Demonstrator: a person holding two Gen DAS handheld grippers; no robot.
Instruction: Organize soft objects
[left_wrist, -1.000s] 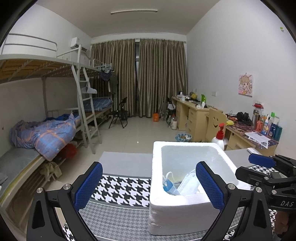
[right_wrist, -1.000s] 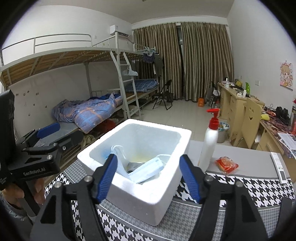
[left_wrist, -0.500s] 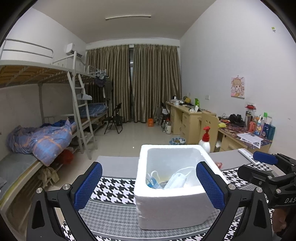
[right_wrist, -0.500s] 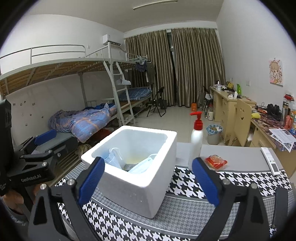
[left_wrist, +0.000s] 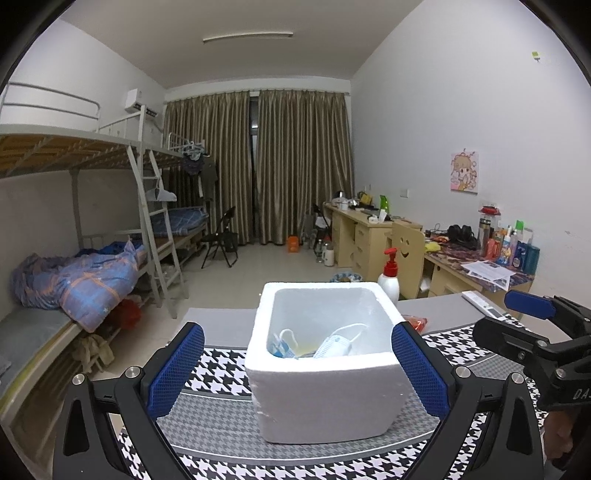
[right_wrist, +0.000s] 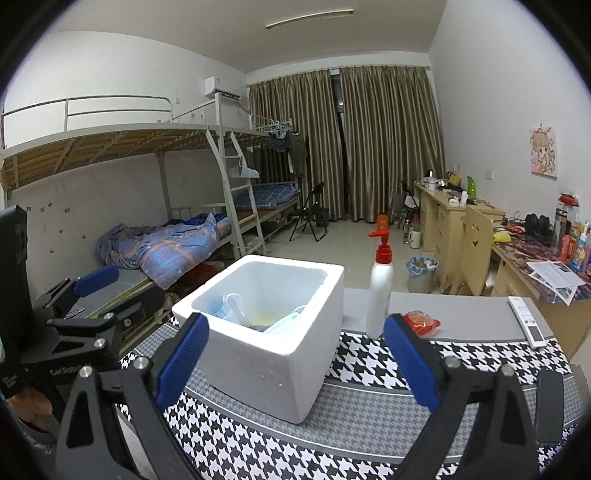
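Observation:
A white foam box (left_wrist: 325, 387) stands on the houndstooth tablecloth (left_wrist: 221, 369), with face masks (left_wrist: 334, 347) lying inside it. My left gripper (left_wrist: 297, 369) is open and empty, held back from the box's near side. My right gripper (right_wrist: 295, 362) is also open wide with nothing between its pads, and the foam box (right_wrist: 273, 358) with the masks (right_wrist: 236, 310) sits just ahead of it. Each gripper shows in the other's view: the right gripper (left_wrist: 532, 321) to the right of the box, the left gripper (right_wrist: 85, 306) to its left.
A white pump bottle (right_wrist: 378, 295) with a red top stands right of the box, then a red packet (right_wrist: 421, 321) and a white remote (right_wrist: 526, 321). Bunk beds (right_wrist: 166, 251) line the left wall and cluttered desks (right_wrist: 535, 258) the right.
Both grippers have drawn back from the box, which now looks smaller and farther. The right gripper's jaws have spread wider. The masks stay in the box.

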